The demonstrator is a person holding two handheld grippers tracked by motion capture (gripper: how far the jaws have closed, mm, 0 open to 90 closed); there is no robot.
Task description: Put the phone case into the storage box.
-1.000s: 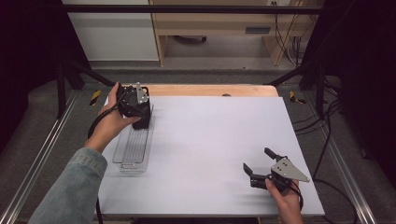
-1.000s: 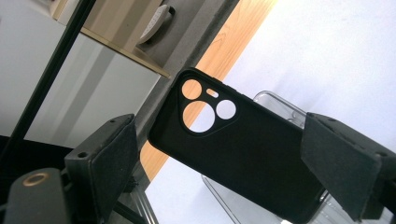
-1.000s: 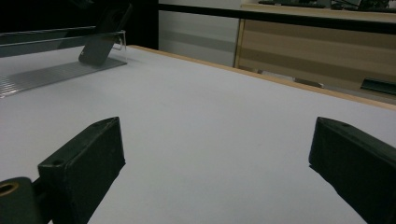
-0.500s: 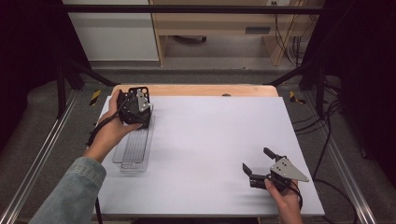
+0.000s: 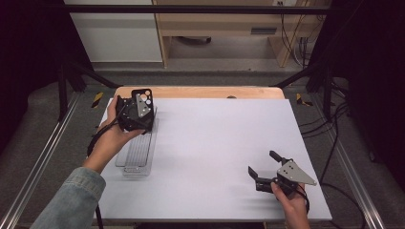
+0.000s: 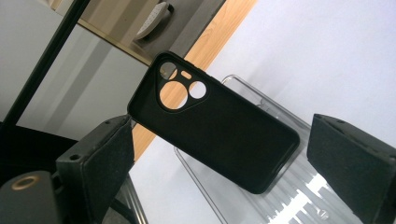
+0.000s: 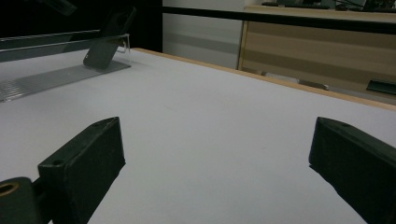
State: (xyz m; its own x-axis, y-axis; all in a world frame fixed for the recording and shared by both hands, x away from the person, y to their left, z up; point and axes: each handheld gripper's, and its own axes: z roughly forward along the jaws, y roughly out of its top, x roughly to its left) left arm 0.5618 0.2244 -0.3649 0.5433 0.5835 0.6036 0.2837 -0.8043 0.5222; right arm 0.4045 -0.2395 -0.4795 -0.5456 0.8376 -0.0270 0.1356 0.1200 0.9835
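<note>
My left hand-held gripper (image 6: 219, 154) is wide open and holds nothing; the black phone case (image 6: 212, 123) leans on the clear tray (image 6: 289, 196) ahead.

The phone case (image 6: 219, 133) is looking like matt black soft plastic, smooth, with clean-cut camera holes. The tray (image 6: 285, 205) beneath it is showing clear, glossy plastic with a ribbed floor catching light. The left gripper (image 6: 219, 158) is showing jaws faced with matt black, finely rough padding. The surface (image 7: 210, 121) is appearing as smooth, matt white sheet, edged with pale wood.
</note>
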